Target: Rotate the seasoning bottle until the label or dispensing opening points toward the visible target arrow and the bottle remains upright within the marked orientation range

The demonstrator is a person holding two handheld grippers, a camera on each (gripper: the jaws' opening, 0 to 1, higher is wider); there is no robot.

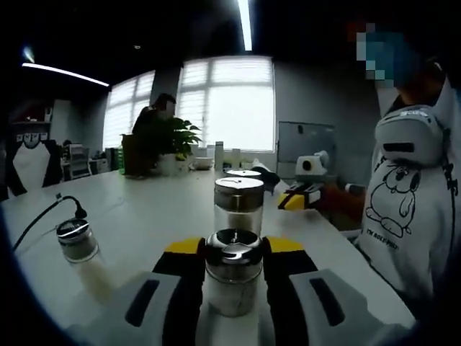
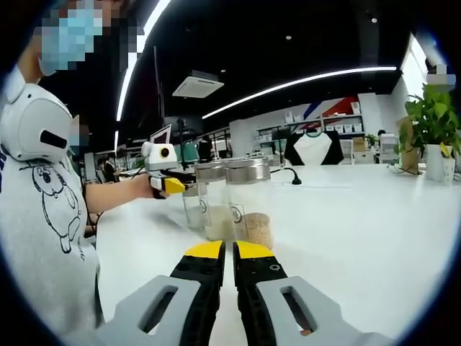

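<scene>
Left gripper view: gripping the seasoning bottle upright, jaws flanking it on both sides.

Clamping the left gripper [image 1: 234,268] narrowly on the seasoning bottle [image 1: 234,272], dead centre between the yellow-tipped jaws, long axis standing vertical, metal cap up. Standing just beyond the tips, a second jar [image 1: 239,205]; off left, apart, a small shaker [image 1: 77,240]. Resting on the white table [image 1: 137,216] throughout. Keeping the right gripper [image 2: 229,250] pressed closed and empty, well short of the jars [image 2: 248,200] ahead, so farther from the work. Showing no target arrow or label facing; twisting about the vertical axis looking like the coming move.
</scene>
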